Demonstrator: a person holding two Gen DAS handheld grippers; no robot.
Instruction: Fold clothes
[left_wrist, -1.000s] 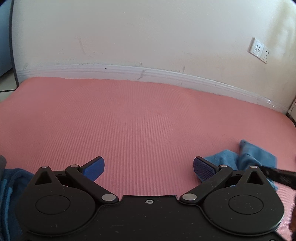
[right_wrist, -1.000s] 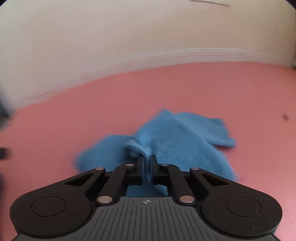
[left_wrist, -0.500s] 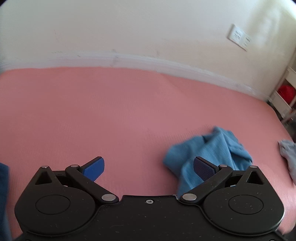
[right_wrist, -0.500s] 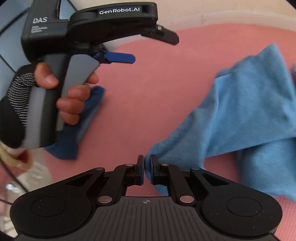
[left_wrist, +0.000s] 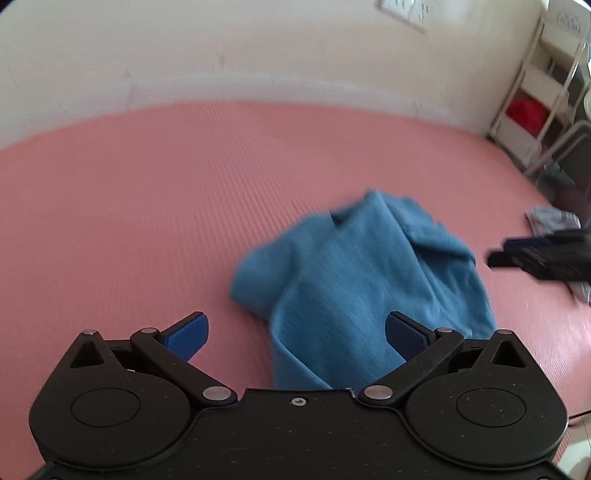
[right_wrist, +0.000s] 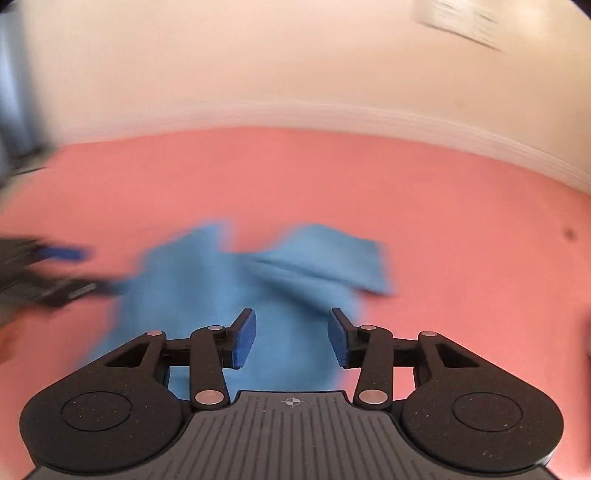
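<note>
A crumpled blue garment (left_wrist: 362, 280) lies on the pink mat (left_wrist: 147, 206); it also shows in the right wrist view (right_wrist: 236, 295), blurred by motion. My left gripper (left_wrist: 295, 334) is open and empty, its right finger above the garment's near edge. My right gripper (right_wrist: 291, 338) is open and empty, just above the garment's near part. The right gripper shows at the right edge of the left wrist view (left_wrist: 543, 254). The left gripper shows blurred at the left edge of the right wrist view (right_wrist: 44, 269).
A white wall with a skirting board (left_wrist: 258, 85) borders the far side of the mat. A white rack holding something red (left_wrist: 532, 103) stands at the far right. A grey garment (left_wrist: 554, 221) lies at the mat's right edge.
My right gripper has opened and let go of the blue garment, which now lies on the mat. My left gripper has swung right, bringing the garment between its fingers.
</note>
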